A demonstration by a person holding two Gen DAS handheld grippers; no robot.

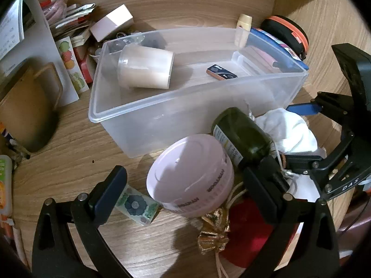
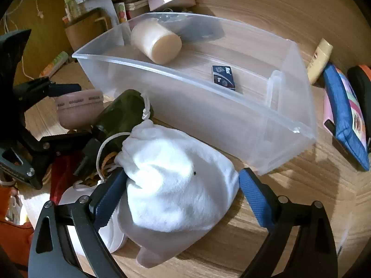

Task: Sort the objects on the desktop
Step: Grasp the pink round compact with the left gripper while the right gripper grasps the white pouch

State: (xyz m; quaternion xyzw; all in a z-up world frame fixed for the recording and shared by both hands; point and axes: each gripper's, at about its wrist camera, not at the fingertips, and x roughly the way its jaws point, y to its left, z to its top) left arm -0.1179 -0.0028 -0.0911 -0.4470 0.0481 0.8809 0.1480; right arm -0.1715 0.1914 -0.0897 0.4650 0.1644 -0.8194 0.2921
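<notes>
While the clear plastic bin (image 2: pixel 190 106) fills the 12 o'clock half of the right wrist view, already holding a cream candle jar (image 2: pixel 157 44) and a small blue box (image 2: pixel 223 78), the white drawstring pouch (image 2: pixel 176 180) lies just before its near wall. Right gripper (image 2: pixel 182 193): fingers spread wide, both blue pads touching the pouch's flanks, grip apparently not yet closed. To do this step well, squeeze the soft bulk low, lift clear of the rim, and mind the cord trailing over the green bottle (image 2: pixel 120 120) at 10 o'clock. Left gripper (image 1: pixel 183 193): wide open, straddling the pink tin (image 1: pixel 189 173), holding nothing.
</notes>
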